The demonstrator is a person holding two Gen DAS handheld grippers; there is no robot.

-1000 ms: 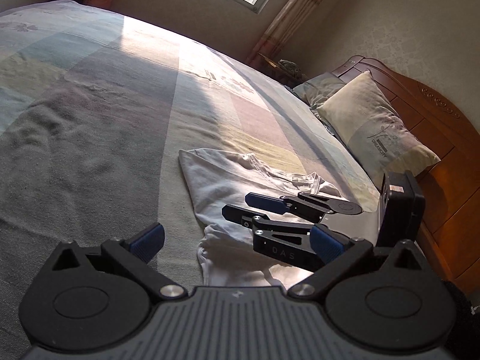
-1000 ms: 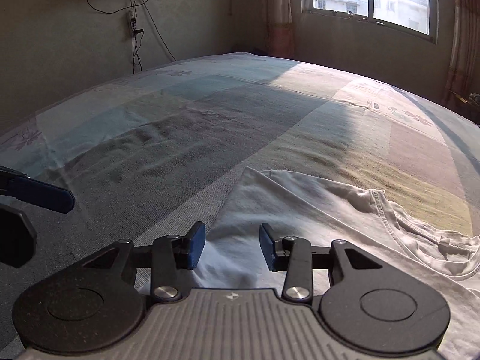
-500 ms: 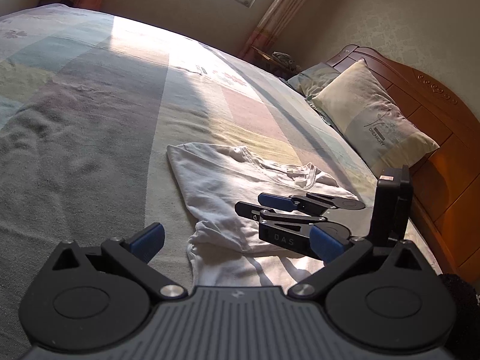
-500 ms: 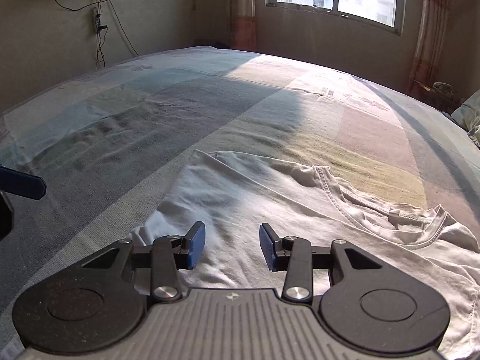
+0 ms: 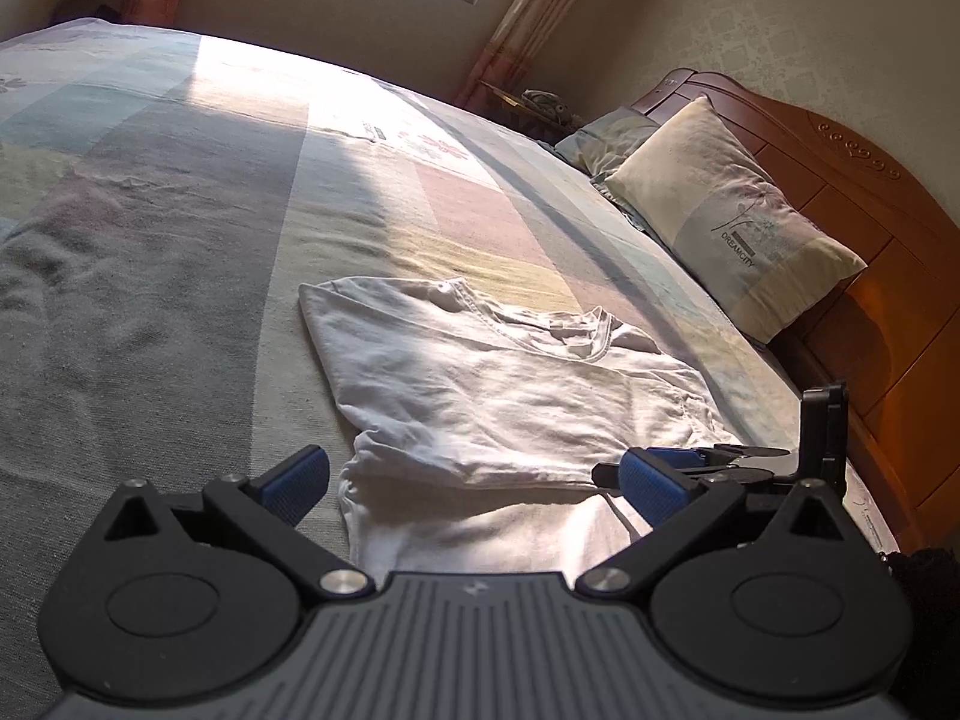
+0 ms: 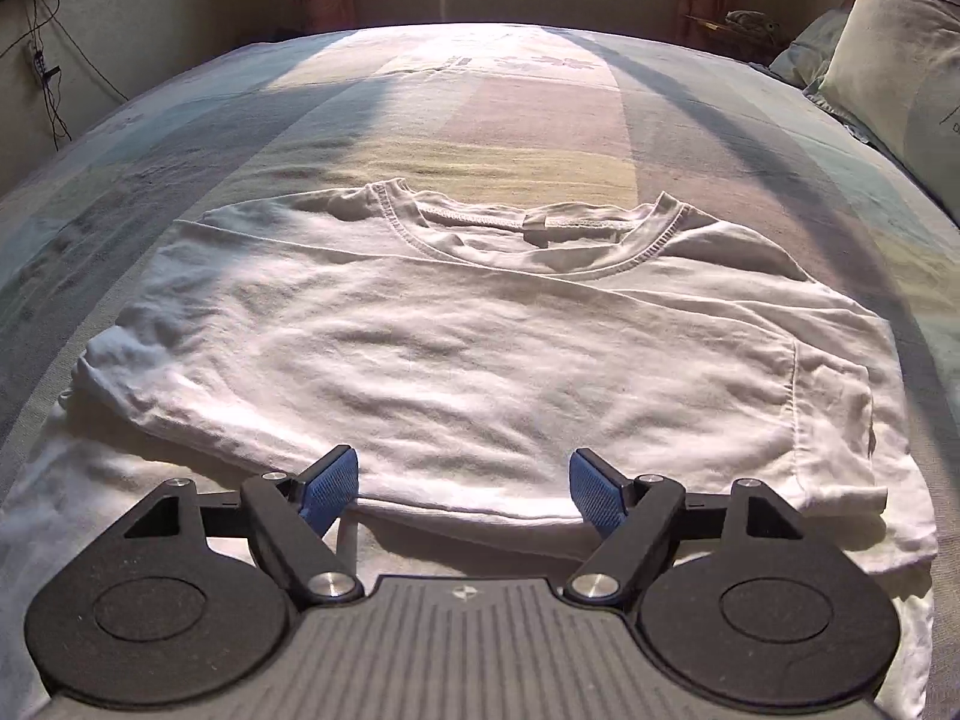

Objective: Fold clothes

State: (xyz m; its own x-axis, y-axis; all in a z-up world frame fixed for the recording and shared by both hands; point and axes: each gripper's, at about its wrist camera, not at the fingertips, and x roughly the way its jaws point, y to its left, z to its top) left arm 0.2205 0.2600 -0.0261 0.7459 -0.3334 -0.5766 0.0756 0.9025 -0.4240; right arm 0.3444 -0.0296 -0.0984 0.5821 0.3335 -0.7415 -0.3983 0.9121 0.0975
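A white T-shirt (image 6: pixel 480 348) lies on the bed, collar at the far side, sleeves folded in, with its lower part folded up over the body. The folded edge runs just beyond my right gripper (image 6: pixel 465 486), which is open and low over the shirt's near part, nothing between its blue pads. In the left wrist view the same T-shirt (image 5: pixel 498 396) lies ahead and to the right. My left gripper (image 5: pixel 474 480) is wide open above the shirt's near left corner, holding nothing. The right gripper (image 5: pixel 708 459) shows there at the shirt's right edge.
The striped pastel bedspread (image 5: pixel 180 240) stretches far and left. A cream pillow (image 5: pixel 732 222) leans on the wooden headboard (image 5: pixel 888 276) at the right. A bedside table with clutter (image 6: pixel 744 24) and curtains stand at the far end; wall cables (image 6: pixel 48 78) hang at the left.
The right gripper has opened wider and swung to face the shirt from its hem side, pulling back. The left gripper has drawn back, so the whole folded shirt now shows.
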